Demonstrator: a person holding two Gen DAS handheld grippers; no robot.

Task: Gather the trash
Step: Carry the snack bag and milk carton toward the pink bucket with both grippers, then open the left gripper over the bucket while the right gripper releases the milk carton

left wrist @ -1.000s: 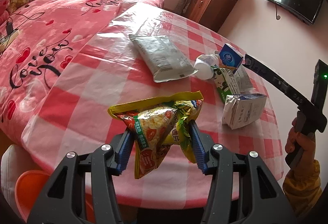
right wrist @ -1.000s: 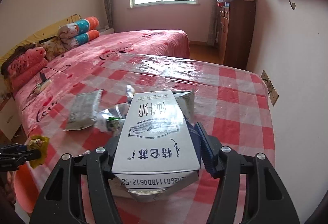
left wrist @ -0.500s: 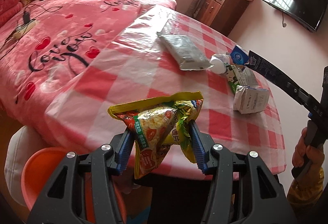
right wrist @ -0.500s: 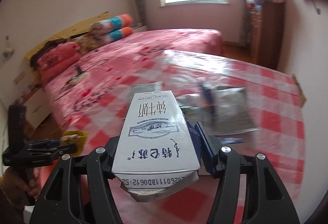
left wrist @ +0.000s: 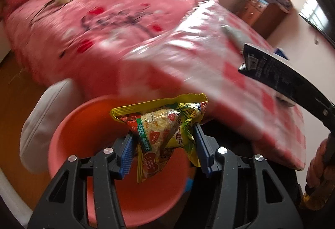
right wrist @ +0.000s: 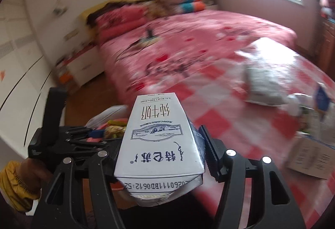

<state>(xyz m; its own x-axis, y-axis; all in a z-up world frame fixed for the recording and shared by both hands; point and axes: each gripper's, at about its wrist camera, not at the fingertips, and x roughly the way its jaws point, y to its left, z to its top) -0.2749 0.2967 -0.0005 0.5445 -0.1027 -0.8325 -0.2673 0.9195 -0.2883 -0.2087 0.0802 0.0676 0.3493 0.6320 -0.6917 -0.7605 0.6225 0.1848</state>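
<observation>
My left gripper point(left wrist: 163, 141) is shut on a crumpled yellow and red snack wrapper point(left wrist: 161, 122), which hangs over an orange basin point(left wrist: 83, 137) on the floor beside the table. My right gripper point(right wrist: 167, 141) is shut on a white and dark blue milk carton point(right wrist: 157, 137), held above the table's near edge. In the right wrist view the left gripper point(right wrist: 98, 133) with the snack wrapper point(right wrist: 114, 129) shows low at the left. The milk carton point(left wrist: 270, 67) enters the left wrist view from the right.
A table with a red checked plastic cloth point(right wrist: 219, 107) carries a grey foil pouch point(right wrist: 263, 86), a small blue carton point(right wrist: 322, 99) and a white carton point(right wrist: 309, 157). A pink bed point(left wrist: 104, 11) fills the background. A white cushion point(left wrist: 39, 122) lies beside the basin.
Both grippers have swung left off the table with their loads. The left one now hangs over the orange basin, and the right one has turned toward the bed side.
</observation>
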